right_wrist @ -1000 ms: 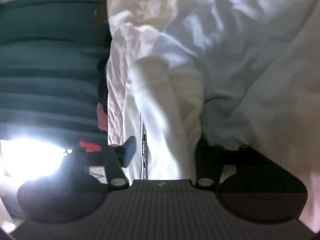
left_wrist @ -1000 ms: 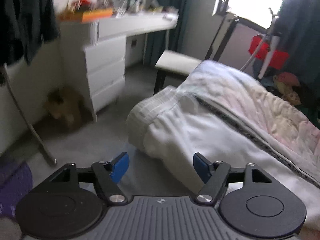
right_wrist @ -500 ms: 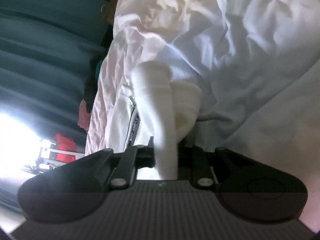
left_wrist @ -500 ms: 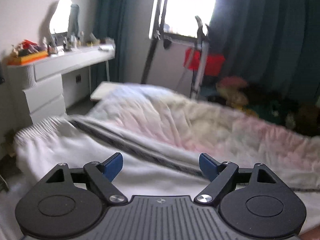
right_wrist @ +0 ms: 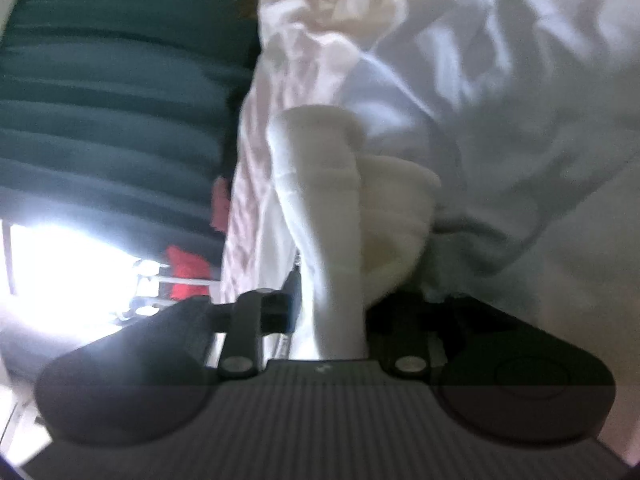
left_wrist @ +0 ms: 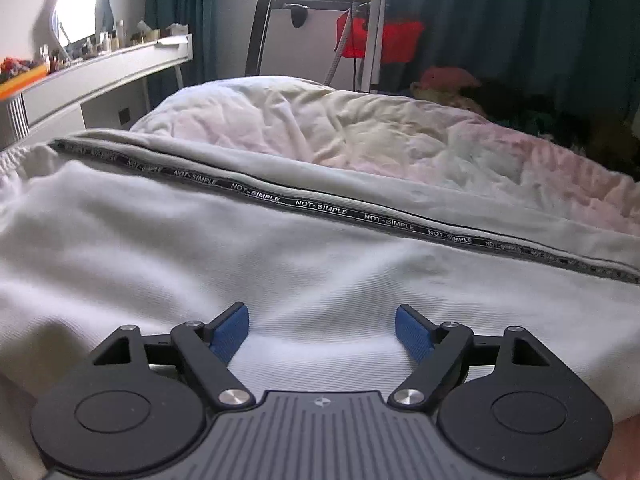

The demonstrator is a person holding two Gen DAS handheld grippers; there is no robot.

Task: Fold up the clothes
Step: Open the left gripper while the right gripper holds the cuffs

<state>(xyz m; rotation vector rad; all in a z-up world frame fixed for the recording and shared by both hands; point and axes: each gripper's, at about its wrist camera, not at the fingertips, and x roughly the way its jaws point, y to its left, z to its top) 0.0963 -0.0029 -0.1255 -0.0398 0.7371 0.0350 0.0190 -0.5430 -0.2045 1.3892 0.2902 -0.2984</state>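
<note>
left hand-held gripper (left_wrist: 322, 330): fingers spread wide, blue pads (left_wrist: 229, 331) apart and holding nothing, low over the white cloth.
right hand-held gripper (right_wrist: 332, 312): fingers drawn close together, pinching a bunched fold of the white trousers between them; the view is rolled sideways and blurred.
white trousers (left_wrist: 248, 264): spread across the bed in the left wrist view, filling the foreground; in the right wrist view a cuffed end (right_wrist: 320, 184) rises from between the fingers.
side stripe (left_wrist: 320, 210): black band printed "not-simple", running diagonally across the trousers from upper left to lower right.
waistband (left_wrist: 12, 160): ribbed edge at the far left of the garment.
duvet (left_wrist: 360, 132): crumpled, white with a pinkish tint, lying on the bed beyond the trousers.
surface (left_wrist: 104, 72): white desk at left, with small bottles and a mirror (left_wrist: 78, 4) on it.
curtains (left_wrist: 520, 20): dark teal, behind the bed.
red item (left_wrist: 380, 40): hangs on a metal stand by the window.
</note>
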